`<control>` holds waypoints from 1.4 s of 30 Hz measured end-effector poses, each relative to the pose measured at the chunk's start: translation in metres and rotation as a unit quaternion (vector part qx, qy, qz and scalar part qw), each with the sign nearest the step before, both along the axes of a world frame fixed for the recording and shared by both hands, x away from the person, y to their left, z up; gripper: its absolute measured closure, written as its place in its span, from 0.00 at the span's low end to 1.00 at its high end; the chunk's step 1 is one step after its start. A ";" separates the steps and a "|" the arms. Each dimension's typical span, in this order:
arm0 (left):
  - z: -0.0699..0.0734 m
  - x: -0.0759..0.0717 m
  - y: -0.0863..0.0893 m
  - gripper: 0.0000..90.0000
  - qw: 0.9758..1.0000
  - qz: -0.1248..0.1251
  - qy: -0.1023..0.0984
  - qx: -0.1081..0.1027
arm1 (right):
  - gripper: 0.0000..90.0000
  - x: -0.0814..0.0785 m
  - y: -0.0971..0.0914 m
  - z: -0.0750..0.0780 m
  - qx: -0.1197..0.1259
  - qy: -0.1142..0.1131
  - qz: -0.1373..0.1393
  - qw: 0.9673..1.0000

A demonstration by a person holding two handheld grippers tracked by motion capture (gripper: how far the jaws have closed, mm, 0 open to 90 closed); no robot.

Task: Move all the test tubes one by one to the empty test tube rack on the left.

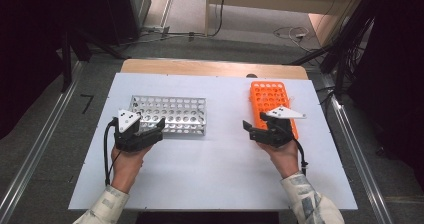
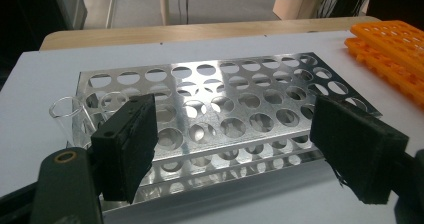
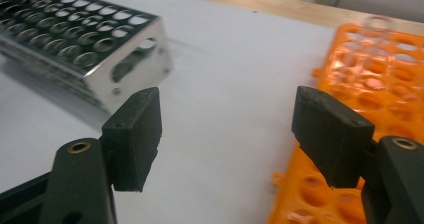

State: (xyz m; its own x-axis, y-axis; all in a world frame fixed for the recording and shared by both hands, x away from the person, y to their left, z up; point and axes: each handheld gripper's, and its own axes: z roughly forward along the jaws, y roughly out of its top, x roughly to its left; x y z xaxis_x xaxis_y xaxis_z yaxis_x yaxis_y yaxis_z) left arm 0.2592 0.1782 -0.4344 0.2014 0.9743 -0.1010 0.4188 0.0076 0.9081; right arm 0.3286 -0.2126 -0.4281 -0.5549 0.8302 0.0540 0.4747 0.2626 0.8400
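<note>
A shiny metal tube rack (image 1: 170, 115) lies left of centre on the white board, and an orange plastic rack (image 1: 269, 100) lies to the right. My left gripper (image 1: 159, 129) sits at the metal rack's near left corner. In the left gripper view that gripper (image 2: 235, 134) is open, and the metal rack (image 2: 225, 109) is beyond the jaws. A clear glass tube (image 2: 67, 115) stands at the rack's left end. My right gripper (image 1: 250, 130) hovers beside the orange rack's near end. It is open (image 3: 227, 119) over bare board, with the orange rack (image 3: 380, 84) to its right holding faint clear tubes (image 3: 377, 26).
The white board (image 1: 215, 169) rests on a wooden table (image 1: 210, 66). Metal rails run along the floor on both sides, and dark equipment and cables stand behind the table. Bare board lies between the two racks and in front of them.
</note>
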 end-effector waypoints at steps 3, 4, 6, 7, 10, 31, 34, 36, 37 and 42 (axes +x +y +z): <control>0.000 0.000 0.000 0.20 1.000 -0.002 0.001 -0.002 | 0.30 0.007 -0.017 0.001 -0.001 -0.007 -0.026 1.000; 0.000 0.000 0.000 0.19 1.000 -0.002 0.001 -0.001 | 0.30 0.009 -0.022 0.001 0.000 -0.008 -0.034 0.999; 0.000 0.000 0.000 0.18 1.000 -0.002 0.001 -0.001 | 0.30 0.013 -0.032 0.001 -0.002 -0.009 -0.050 0.999; 0.000 0.000 0.000 0.17 1.000 -0.001 0.002 0.000 | 0.30 0.015 -0.037 0.000 -0.002 -0.009 -0.057 0.998; 0.000 0.000 0.000 0.15 1.000 0.007 0.002 0.003 | 0.30 0.021 -0.050 -0.001 -0.003 -0.009 -0.078 0.997; -0.001 0.001 -0.003 0.09 1.000 -0.011 0.007 -0.004 | 0.47 0.061 -0.093 -0.025 -0.016 -0.004 -0.153 0.988; -0.001 0.001 -0.004 0.09 1.000 -0.013 0.007 -0.003 | 0.51 0.066 -0.093 -0.026 -0.023 -0.001 -0.152 0.988; -0.002 0.001 -0.004 0.09 1.000 -0.015 0.008 -0.002 | 0.54 0.069 -0.092 -0.027 -0.027 0.000 -0.152 0.988; -0.001 0.001 -0.004 0.09 1.000 -0.015 0.007 -0.002 | 0.56 0.070 -0.092 -0.027 -0.028 -0.001 -0.150 0.988; -0.002 0.001 -0.005 0.09 1.000 -0.017 0.007 -0.002 | 0.63 0.076 -0.092 -0.031 -0.035 0.000 -0.154 0.988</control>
State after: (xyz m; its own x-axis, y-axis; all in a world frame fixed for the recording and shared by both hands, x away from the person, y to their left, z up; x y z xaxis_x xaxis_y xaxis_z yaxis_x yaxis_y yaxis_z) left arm 0.2597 0.1733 -0.4362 0.2320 0.9666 -0.1085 0.4321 -0.0025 0.9018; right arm 0.4046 -0.3043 -0.4590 -0.2759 0.9611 -0.0089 0.5404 0.1628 0.8255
